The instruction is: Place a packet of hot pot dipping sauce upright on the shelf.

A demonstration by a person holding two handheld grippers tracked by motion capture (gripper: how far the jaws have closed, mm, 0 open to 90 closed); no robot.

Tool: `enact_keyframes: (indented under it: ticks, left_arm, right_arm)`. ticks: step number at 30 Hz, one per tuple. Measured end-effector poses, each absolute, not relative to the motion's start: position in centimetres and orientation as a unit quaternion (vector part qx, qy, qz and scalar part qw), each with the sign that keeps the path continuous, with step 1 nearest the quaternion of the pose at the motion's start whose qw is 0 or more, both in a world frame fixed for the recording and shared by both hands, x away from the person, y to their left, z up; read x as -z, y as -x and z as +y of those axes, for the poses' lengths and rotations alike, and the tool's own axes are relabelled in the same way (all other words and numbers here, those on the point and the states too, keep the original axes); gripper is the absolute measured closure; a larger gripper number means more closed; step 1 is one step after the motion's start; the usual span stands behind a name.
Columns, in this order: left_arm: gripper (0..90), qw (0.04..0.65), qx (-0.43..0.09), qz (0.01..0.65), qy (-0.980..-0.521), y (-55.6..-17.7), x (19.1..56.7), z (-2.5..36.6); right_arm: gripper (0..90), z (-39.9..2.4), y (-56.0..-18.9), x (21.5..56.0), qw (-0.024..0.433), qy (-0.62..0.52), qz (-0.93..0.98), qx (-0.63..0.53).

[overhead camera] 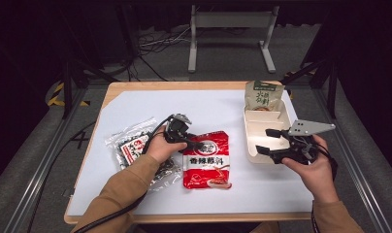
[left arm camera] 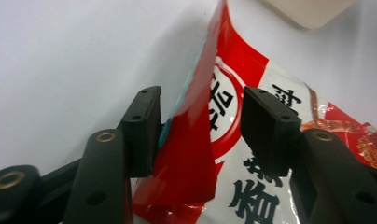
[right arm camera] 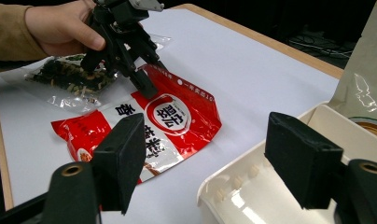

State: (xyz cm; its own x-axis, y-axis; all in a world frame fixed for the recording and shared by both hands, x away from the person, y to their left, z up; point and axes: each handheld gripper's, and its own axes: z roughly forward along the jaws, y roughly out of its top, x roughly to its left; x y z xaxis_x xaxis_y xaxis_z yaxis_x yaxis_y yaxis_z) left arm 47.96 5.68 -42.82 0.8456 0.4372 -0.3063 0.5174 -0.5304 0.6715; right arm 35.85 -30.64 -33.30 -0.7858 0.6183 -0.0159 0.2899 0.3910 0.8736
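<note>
A red and white snack packet (overhead camera: 208,165) lies flat in the middle of the white table cover. My left gripper (overhead camera: 193,143) is at the packet's upper left corner. In the left gripper view, the raised red edge (left arm camera: 186,158) stands between the jaws of my left gripper (left arm camera: 203,102). It leans against the left pad (left arm camera: 142,126) while the right pad stands clear, so the gripper is open. My right gripper (overhead camera: 263,141) hovers open at the near left part of a white tray (overhead camera: 252,155). In the right gripper view, nothing is gripped between its jaws (right arm camera: 210,128).
A clear bag of dark dried pieces (overhead camera: 133,145) lies left of the red packet, under the left hand. A green packet (overhead camera: 263,96) stands at the tray's far end. The wooden table edge (overhead camera: 184,217) runs close along the front.
</note>
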Motion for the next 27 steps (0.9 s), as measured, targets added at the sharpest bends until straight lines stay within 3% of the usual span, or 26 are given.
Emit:
enact_keyframes:
  ticks: [2, 5, 12, 27]
  left_arm:
    - [56.1, 0.401, 0.055, 0.279, -0.871, -48.2, 42.9, 5.9]
    - [67.5, 0.4, 0.055, 0.281, -0.871, -48.4, 43.0, 6.3]
    - [86.5, 0.401, 0.048, 0.265, -0.875, -48.3, 42.7, 6.4]
    - [89.3, 0.428, 0.038, 0.238, -0.871, -46.7, 38.9, 6.9]
  right_arm:
    - [44.3, -30.7, -35.8, 33.3, 0.171, -0.269, 0.825, -0.466]
    - [50.3, -30.7, -35.8, 33.4, 0.175, -0.262, 0.833, -0.455]
    - [54.1, -30.7, -35.7, 33.3, 0.182, -0.251, 0.839, -0.447]
    - [61.6, -30.8, -35.4, 32.6, 0.175, -0.238, 0.833, -0.468]
